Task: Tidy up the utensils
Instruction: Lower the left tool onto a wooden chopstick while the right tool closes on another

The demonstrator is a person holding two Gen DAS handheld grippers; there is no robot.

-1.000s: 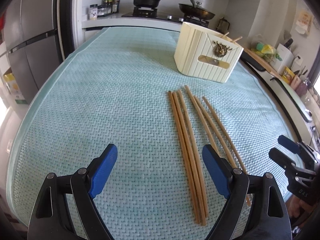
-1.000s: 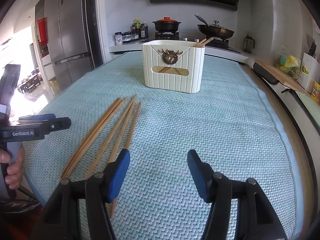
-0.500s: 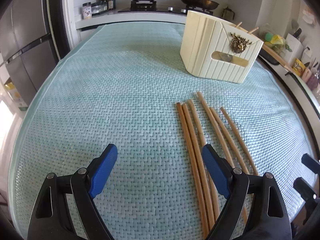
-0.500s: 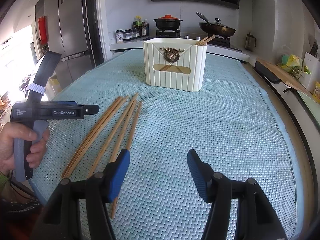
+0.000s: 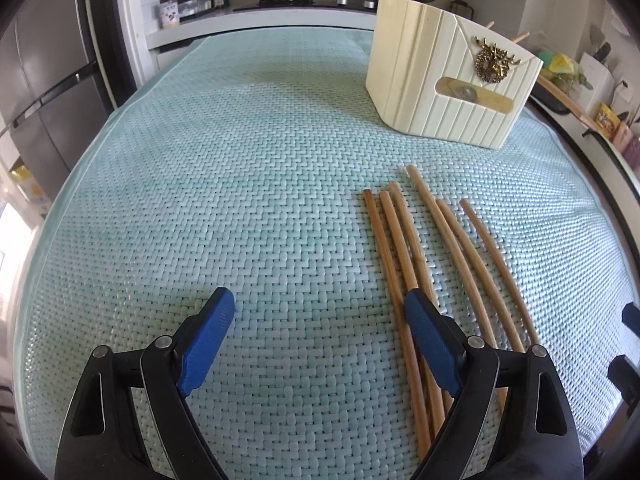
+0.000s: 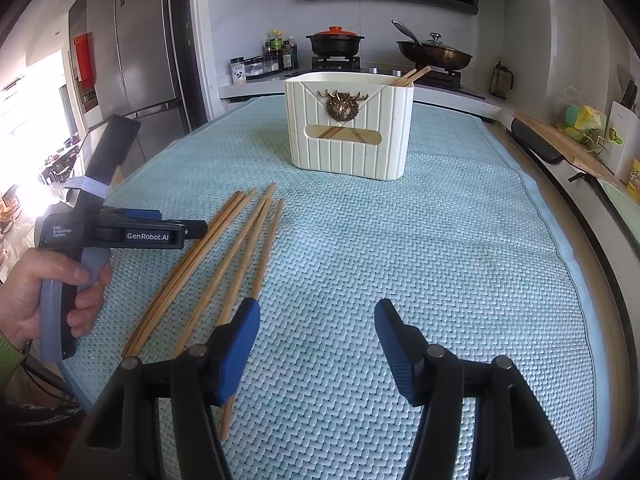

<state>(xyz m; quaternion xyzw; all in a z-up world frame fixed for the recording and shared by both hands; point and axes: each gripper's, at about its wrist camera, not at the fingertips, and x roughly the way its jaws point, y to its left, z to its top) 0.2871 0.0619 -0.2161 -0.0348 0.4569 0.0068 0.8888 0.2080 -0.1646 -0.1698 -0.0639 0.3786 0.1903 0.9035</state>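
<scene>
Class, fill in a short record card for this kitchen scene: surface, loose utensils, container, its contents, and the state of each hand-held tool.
surface: woven light-green mat
loose utensils: six wooden chopsticks lying side by side on the mat
container: cream ribbed holder with a brass stag badge, upright beyond the chopsticks
contents: two chopstick ends poke out of its top; more wood shows through the front slot
left tool: open, empty, low over the mat, its right finger over the chopsticks
right tool: open, empty, just right of the chopsticks
</scene>
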